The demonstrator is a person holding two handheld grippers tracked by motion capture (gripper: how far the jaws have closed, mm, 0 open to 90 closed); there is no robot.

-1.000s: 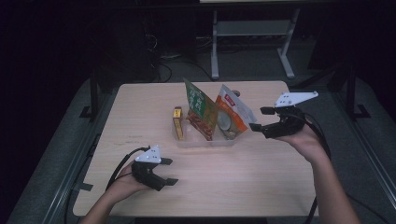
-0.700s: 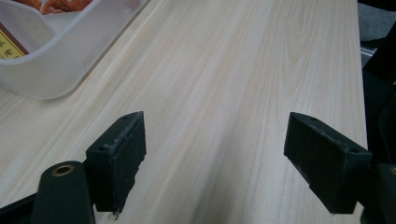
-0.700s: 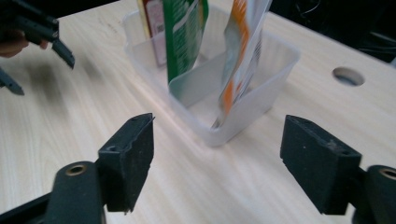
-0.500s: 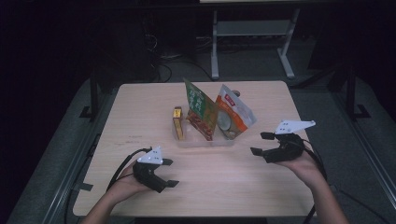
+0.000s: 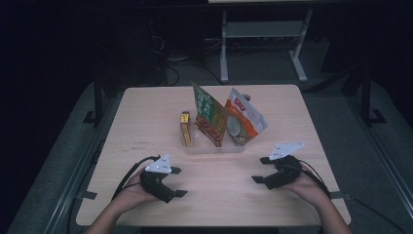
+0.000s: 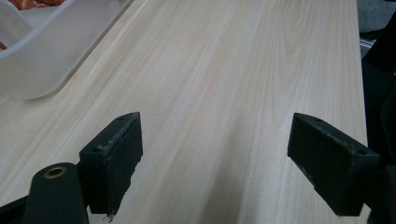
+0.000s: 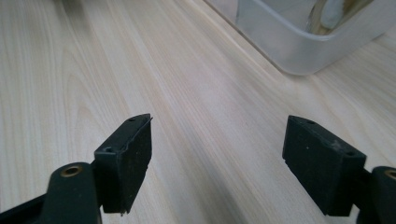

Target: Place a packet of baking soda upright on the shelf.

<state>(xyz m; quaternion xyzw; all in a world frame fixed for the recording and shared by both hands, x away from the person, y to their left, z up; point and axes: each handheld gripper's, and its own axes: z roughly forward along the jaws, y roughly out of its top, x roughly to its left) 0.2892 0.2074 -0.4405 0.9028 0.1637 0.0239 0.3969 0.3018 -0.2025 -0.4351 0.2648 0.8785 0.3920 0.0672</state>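
A clear plastic bin (image 5: 214, 146) stands at the table's middle. In it a small yellow box (image 5: 185, 127), a green packet (image 5: 208, 113) and an orange packet (image 5: 243, 121) stand upright. My left gripper (image 5: 179, 182) rests low over the table's front left, open and holding nothing. My right gripper (image 5: 259, 169) sits at the front right, open too, apart from the bin. In the left gripper view the left gripper (image 6: 215, 163) spreads wide over bare wood, with a bin corner (image 6: 42, 51) ahead. The right gripper (image 7: 217, 163) frames bare wood in the right gripper view, the bin (image 7: 303, 42) at upper right.
The light wooden table (image 5: 146, 112) has bare wood to the left and right of the bin and between the two grippers. Cables trail from both grippers toward the front edge. Beyond the table stands a metal frame (image 5: 263, 34) on a dark floor.
My right gripper has come down and toward me, from beside the orange packet to low over the table's front right. The left gripper has stayed put.
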